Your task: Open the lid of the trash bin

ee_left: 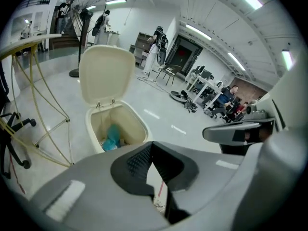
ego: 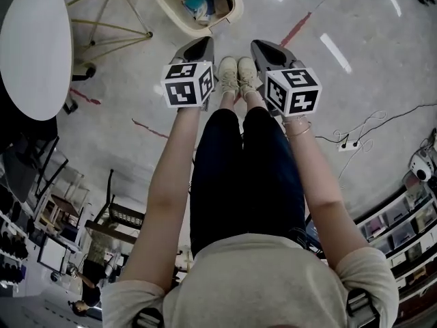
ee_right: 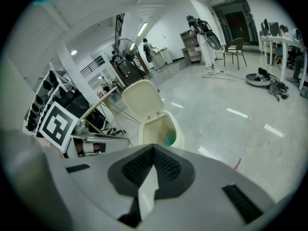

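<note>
The cream trash bin (ego: 168, 10) stands on the floor ahead of the person's shoes, its lid (ee_left: 106, 72) swung up and standing upright at the back. Blue and other rubbish lies inside. My left gripper (ego: 199, 46) and right gripper (ego: 265, 48) hang side by side in the air short of the bin, touching nothing. Both are shut and empty, the jaws meeting at the tips. The left gripper view shows the bin (ee_left: 140, 127) beyond my left gripper (ee_left: 151, 145). In the right gripper view the bin (ee_right: 180, 136) and lid (ee_right: 142, 98) lie past my right gripper (ee_right: 154, 148).
A round white table (ego: 34, 46) on yellow wire legs (ego: 113, 26) stands left of the bin. A pedestal fan (ee_left: 86, 13) is behind it. A cable and power strip (ego: 348, 144) lie on the floor at right. Red tape marks (ego: 295, 29) cross the grey floor.
</note>
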The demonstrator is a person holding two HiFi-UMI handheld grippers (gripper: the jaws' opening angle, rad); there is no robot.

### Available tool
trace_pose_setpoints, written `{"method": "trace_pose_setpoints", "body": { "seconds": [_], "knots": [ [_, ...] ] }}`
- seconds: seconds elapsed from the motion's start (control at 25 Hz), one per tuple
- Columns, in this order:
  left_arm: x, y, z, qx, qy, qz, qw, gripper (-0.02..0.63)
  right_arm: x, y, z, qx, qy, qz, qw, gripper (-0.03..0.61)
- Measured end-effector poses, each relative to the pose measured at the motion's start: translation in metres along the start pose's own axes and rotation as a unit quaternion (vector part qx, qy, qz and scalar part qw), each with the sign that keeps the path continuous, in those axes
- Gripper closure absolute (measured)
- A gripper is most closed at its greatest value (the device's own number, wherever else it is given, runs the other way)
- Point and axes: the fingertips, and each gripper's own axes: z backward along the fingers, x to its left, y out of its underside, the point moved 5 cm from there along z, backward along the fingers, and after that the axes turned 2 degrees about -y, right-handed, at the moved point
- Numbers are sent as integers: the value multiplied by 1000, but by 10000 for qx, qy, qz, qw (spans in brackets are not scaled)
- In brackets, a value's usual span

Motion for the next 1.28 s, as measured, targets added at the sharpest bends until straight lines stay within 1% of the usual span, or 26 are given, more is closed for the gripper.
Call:
{"method": "trace_pose_setpoints", "body": {
  "seconds": [0.12, 0.28, 0.64, 0.72, 0.88, 1.0, 1.2, 1.28],
  "knots": [
    [-14, -12, 23, -133, 140, -121, 9997, 604, 8, -17, 17, -76, -13, 203, 9998, 571],
    [-32, -22, 61, -219, 305, -228, 9990, 604, 34, -32, 47, -69, -27, 505, 9987, 571],
    [-76, -67, 139, -735, 604, -506, 9942, 604, 88, -75, 111, -445, -226, 870, 9950, 571],
    [-80, -79, 153, -866, 705, -465, 9927, 604, 98, -87, 121, -532, -230, 961, 9937, 571],
    [-89, -106, 183, -1282, 861, -261, 9877, 604, 116, -110, 139, -687, -279, 1048, 9917, 571],
    [-96, -120, 201, -1536, 820, -304, 9843, 604, 131, -130, 154, -893, -323, 1254, 9875, 571],
    [-111, -137, 235, -2012, 866, -267, 9754, 604, 160, -154, 182, -1228, -537, 1742, 9756, 571],
    [-117, -140, 245, -2140, 840, -362, 9725, 604, 167, -158, 192, -1362, -607, 1827, 9718, 571]
  ]
}}
